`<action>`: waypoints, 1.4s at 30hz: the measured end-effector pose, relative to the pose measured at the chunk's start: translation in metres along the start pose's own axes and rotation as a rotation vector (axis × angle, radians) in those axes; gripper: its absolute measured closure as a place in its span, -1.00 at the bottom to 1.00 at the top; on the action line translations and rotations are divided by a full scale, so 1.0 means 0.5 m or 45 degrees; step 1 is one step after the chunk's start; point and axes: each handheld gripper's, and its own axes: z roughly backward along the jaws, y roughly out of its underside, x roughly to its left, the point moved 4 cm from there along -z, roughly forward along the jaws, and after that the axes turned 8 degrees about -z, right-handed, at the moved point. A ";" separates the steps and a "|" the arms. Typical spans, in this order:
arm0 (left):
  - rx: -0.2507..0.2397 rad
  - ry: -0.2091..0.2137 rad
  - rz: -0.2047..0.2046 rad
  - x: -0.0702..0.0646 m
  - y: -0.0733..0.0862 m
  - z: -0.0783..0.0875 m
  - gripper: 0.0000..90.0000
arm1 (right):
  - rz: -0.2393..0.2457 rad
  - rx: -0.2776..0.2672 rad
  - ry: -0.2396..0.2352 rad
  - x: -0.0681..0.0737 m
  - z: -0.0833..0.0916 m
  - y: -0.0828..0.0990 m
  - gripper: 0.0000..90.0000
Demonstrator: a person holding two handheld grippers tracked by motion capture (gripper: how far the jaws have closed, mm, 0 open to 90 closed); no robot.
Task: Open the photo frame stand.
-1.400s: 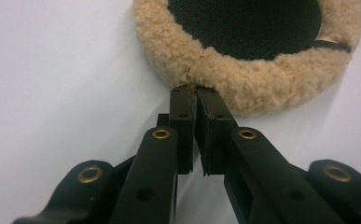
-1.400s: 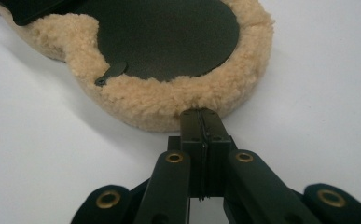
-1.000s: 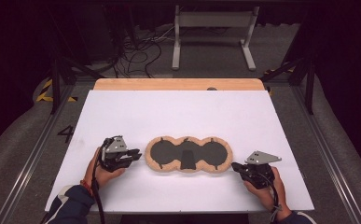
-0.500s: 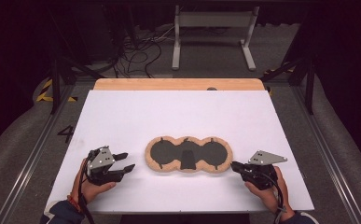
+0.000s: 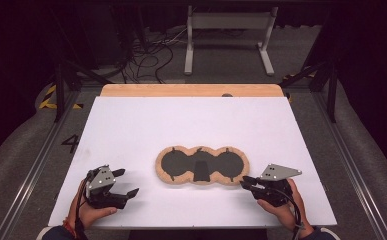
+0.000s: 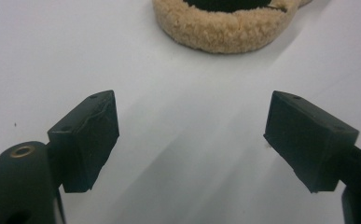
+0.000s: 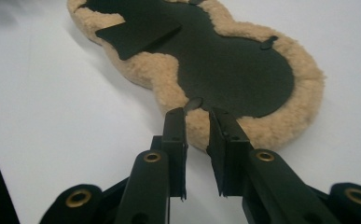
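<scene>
A three-lobed pad (image 5: pixel 202 165) with a tan fleece rim and a black inner face lies flat on the white table (image 5: pixel 181 125). My right gripper (image 5: pixel 244 182) is at its near right edge. In the right gripper view the jaws (image 7: pixel 197 112) stand almost together, with the fleece rim (image 7: pixel 262 130) pinched between them, just short of a small black tab. My left gripper (image 5: pixel 126 181) is to the left of the pad and apart from it. It is wide open (image 6: pixel 192 135) over bare table, with the fleece edge (image 6: pixel 225 32) ahead of it.
A wooden board (image 5: pixel 191 90) runs along the table's far edge. Beyond it on the floor are a grey metal stand (image 5: pixel 228 30) and loose cables (image 5: pixel 151 50). Metal rails flank the table on both sides.
My left gripper has drawn back from the pad's left edge, to the left and toward the table's near edge. The right gripper and the pad have stayed put.
</scene>
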 end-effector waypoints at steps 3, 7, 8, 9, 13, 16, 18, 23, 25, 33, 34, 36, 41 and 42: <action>0.015 -0.005 0.017 0.001 0.009 0.003 -0.63 | 0.010 0.011 -0.014 0.007 -0.006 -0.001 0.69; 0.011 -0.013 0.019 0.004 0.012 0.007 -0.63 | 0.009 0.020 -0.049 0.018 -0.020 -0.005 0.70; 0.011 -0.016 0.015 0.002 0.011 0.008 -0.63 | 0.010 0.026 -0.052 0.022 -0.025 -0.005 0.70; 0.009 -0.017 0.009 0.001 0.011 0.008 -0.63 | 0.018 0.035 -0.062 0.027 -0.031 -0.004 0.70; 0.020 -0.012 0.003 -0.002 0.008 0.004 -0.63 | 0.027 0.061 -0.106 0.052 -0.054 -0.008 0.67; 0.024 -0.002 -0.003 -0.004 0.008 0.000 -0.63 | 0.037 0.084 -0.126 0.065 -0.069 -0.012 0.65; 0.041 -0.001 0.000 -0.005 0.010 -0.002 -0.63 | 0.023 0.099 -0.147 0.073 -0.085 -0.016 0.64; 0.047 0.005 0.004 -0.004 0.011 -0.004 -0.64 | -0.007 0.130 -0.181 0.081 -0.111 -0.025 0.60; 0.056 0.005 -0.002 -0.004 0.011 -0.006 -0.64 | -0.026 0.145 -0.187 0.082 -0.120 -0.027 0.57; 0.074 0.011 -0.002 -0.005 0.013 -0.013 -0.65 | -0.088 0.171 -0.245 0.085 -0.143 -0.036 0.41; 0.077 0.010 0.000 -0.005 0.013 -0.013 -0.65 | -0.100 0.171 -0.250 0.085 -0.147 -0.037 0.39; 0.078 0.013 0.003 -0.004 0.013 -0.015 -0.67 | -0.128 0.180 -0.293 0.088 -0.153 -0.038 0.36; 0.087 0.011 -0.010 -0.006 0.012 -0.017 -0.67 | -0.190 0.184 -0.349 0.091 -0.156 -0.039 0.23; 0.089 0.013 -0.008 -0.007 0.012 -0.018 -0.68 | -0.195 0.182 -0.350 0.091 -0.155 -0.040 0.23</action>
